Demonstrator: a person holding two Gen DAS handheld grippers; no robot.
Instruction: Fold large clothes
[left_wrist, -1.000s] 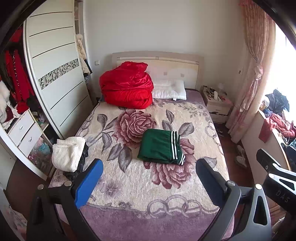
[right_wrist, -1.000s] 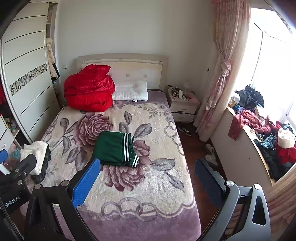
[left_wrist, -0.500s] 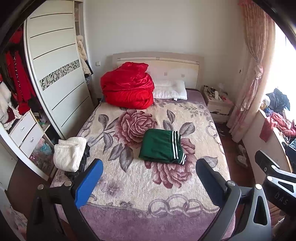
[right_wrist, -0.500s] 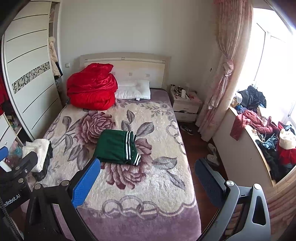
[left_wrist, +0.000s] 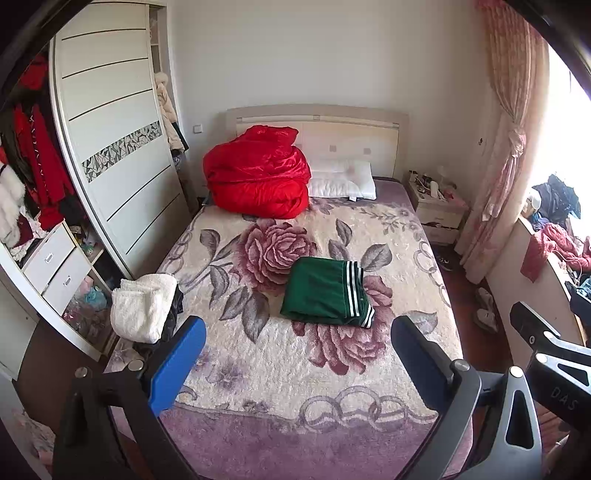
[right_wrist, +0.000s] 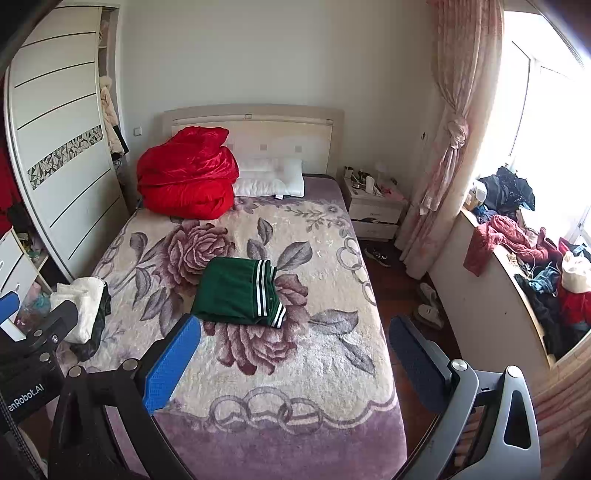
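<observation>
Left wrist: folded green garment (left_wrist: 327, 293) on bed (left_wrist: 295, 387); both tongs empty.

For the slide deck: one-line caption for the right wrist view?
Open right tongs hover at the bed's foot, empty; folded green garment lies mid-blanket, red quilt at the headboard.

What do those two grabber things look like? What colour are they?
Each gripper has two flat fingers on black and grey metal arms with round silver bolts. On the left gripper and the right gripper, one pad is bright blue and the other looks dark navy. White lettering marks their black bodies: "DAS" and "nRobot.AI".
</observation>
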